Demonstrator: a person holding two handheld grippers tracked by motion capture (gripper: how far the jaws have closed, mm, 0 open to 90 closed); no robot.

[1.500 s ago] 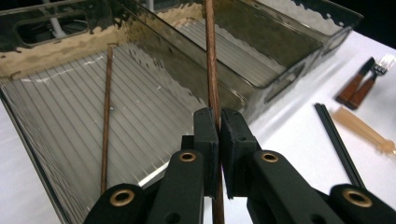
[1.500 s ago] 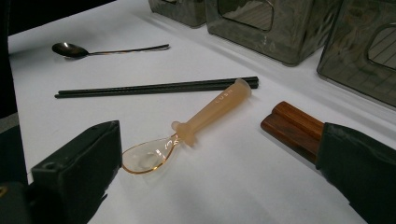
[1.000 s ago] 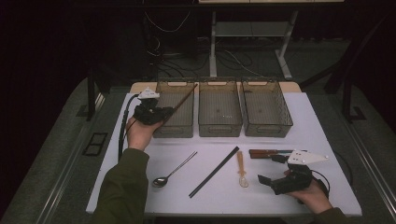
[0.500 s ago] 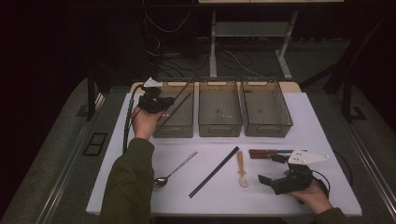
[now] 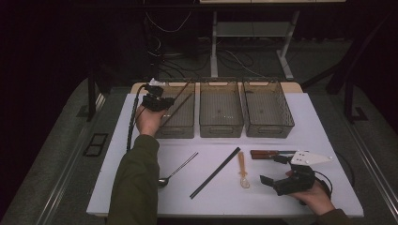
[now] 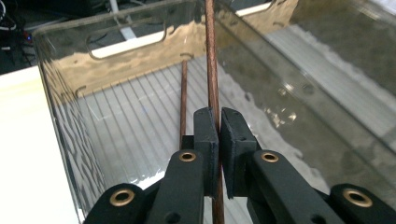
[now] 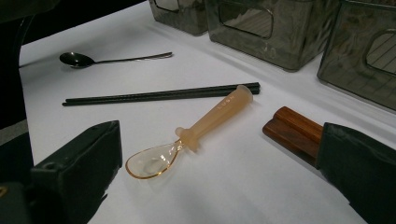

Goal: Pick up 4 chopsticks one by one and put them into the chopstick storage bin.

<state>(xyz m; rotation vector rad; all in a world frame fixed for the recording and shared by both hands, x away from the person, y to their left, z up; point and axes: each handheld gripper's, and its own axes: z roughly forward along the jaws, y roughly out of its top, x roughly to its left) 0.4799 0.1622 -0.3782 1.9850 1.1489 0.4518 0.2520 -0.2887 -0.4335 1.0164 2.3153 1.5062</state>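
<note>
Item one: my left gripper point(image 6: 219, 123), jaws pinched tight on a thin brown chopstick point(image 6: 212, 70), held over the leftmost clear bin point(image 5: 180, 123); the stick runs up between the pads and leans across the bin's interior. A second brown chopstick point(image 6: 183, 98) lies slanted inside that same bin, just beside the held one. Item two: my right gripper point(image 5: 280, 174), jaws standing wide apart and holding nothing, resting low at the near right of the white table point(image 5: 328, 140). Between its jaws in the right gripper view lies a translucent amber spoon point(image 7: 187, 140), bowl toward me, flat on the table and touching neither jaw. Item three: a pair of black chopsticks point(image 5: 215, 172), lying diagonally at the table's middle, just left of the amber spoon. Item four: a metal spoon point(image 5: 177, 169), near my left sleeve point(image 5: 133, 187). Item five: a wooden-handled utensil point(image 5: 263, 153), just beyond my right gripper. Items six and seven: middle bin point(image 5: 220, 127) and right bin point(image 5: 270, 126), side by side with the first.
</note>
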